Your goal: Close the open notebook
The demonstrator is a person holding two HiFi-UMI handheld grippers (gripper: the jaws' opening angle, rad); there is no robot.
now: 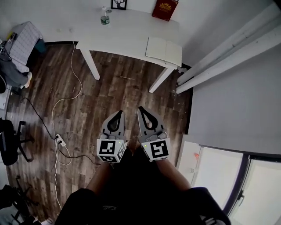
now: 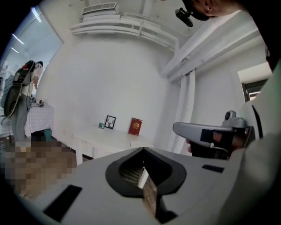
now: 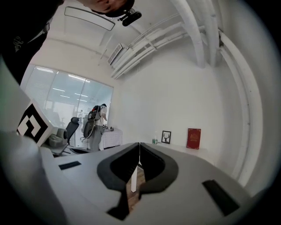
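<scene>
The open notebook [image 1: 163, 50] lies flat at the counter's [image 1: 123, 35] front right corner, its long axis along the front edge. The left claw [image 1: 119, 112] and right claw [image 1: 142, 109] are closed and empty.

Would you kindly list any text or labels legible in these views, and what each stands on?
None can be read.
Red book: gold cover print, too small to read.
Bottle: label blurred.
Open notebook: no writing shows.
Left gripper and right gripper: square markers on their cubes, no words.
</scene>
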